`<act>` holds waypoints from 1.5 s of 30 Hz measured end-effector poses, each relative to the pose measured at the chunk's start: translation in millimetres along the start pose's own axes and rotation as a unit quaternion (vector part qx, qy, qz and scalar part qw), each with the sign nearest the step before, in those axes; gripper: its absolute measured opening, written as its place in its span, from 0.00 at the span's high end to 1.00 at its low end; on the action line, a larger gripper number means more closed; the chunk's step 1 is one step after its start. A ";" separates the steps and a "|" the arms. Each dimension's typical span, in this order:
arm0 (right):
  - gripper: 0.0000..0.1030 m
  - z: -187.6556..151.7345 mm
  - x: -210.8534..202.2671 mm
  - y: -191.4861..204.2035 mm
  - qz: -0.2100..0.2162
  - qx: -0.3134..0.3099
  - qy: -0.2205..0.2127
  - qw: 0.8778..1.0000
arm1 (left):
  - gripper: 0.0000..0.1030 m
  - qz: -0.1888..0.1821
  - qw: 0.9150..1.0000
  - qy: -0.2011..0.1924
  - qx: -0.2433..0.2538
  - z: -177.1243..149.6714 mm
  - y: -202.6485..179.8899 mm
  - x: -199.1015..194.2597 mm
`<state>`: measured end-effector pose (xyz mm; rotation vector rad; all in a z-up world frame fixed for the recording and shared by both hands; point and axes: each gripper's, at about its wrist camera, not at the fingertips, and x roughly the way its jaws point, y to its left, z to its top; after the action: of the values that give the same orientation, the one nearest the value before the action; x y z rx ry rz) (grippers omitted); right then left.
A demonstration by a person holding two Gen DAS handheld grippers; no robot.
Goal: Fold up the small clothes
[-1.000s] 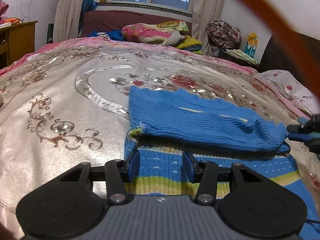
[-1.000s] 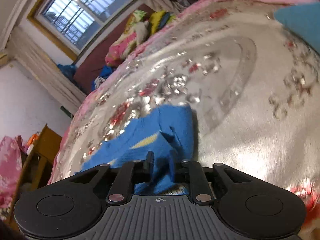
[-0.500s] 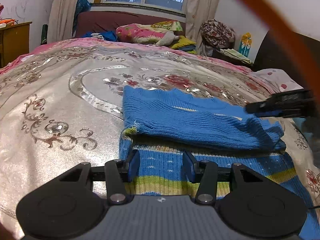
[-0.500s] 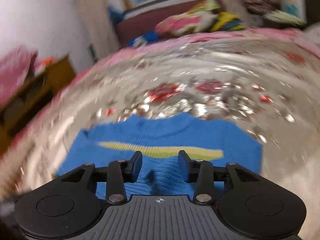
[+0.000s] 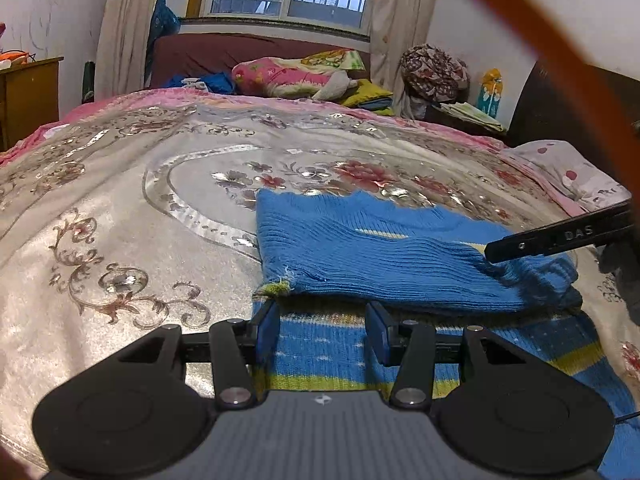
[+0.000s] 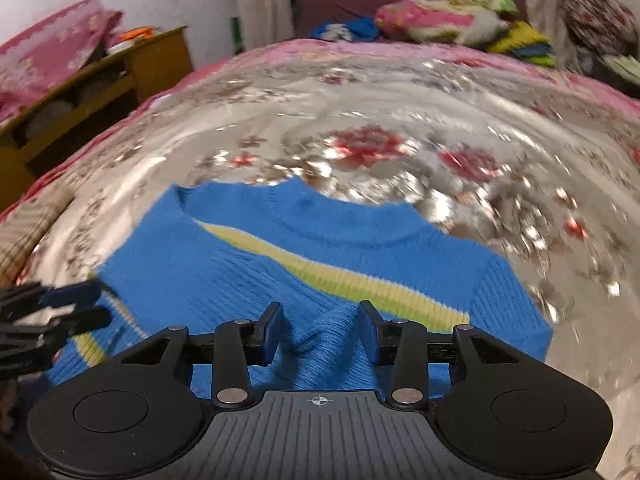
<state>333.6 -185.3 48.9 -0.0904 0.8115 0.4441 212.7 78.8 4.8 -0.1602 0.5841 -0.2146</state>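
Right wrist view: right gripper [image 6: 319, 330] has just been opening, a sweater [image 6: 280, 264] ridge loose between its jaws; left gripper [image 5: 322, 332] gapes over the sweater's hem on the bedspread [image 5: 120, 208].

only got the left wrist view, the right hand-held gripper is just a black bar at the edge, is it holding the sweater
Observer: No. In the right wrist view the right hand-held gripper has just been opening; its pads stand apart over the blue sweater.
Operator: anything between them
Observer: A raised wrinkle of the knit lies between the pads, with neither pad pressing on it.
Operator: where's my left one from there
Observer: The left hand-held gripper shows at that view's left edge, over the sweater's striped corner, jaws apart.
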 end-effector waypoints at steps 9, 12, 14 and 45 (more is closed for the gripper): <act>0.59 3.0 14.4 8.1 -0.022 -0.085 0.046 0.995 | 0.50 0.002 1.000 0.003 0.003 -1.7 0.5 1.8; 0.60 1.1 18.7 8.2 -0.020 -0.099 0.055 0.993 | 0.50 0.002 1.000 0.004 0.003 -2.3 0.5 2.7; 0.70 2.1 19.1 6.4 -0.015 -0.089 0.059 0.994 | 0.50 0.002 1.000 0.003 0.003 -2.3 0.4 2.9; 0.73 -27.5 -28.4 -28.6 -0.132 0.065 0.020 0.989 | 0.50 0.040 0.999 -0.001 -0.012 0.8 14.0 -7.1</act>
<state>309.7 -227.8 47.8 -0.0842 0.8521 0.1399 209.6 94.1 6.3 -0.1595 0.5899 -0.1297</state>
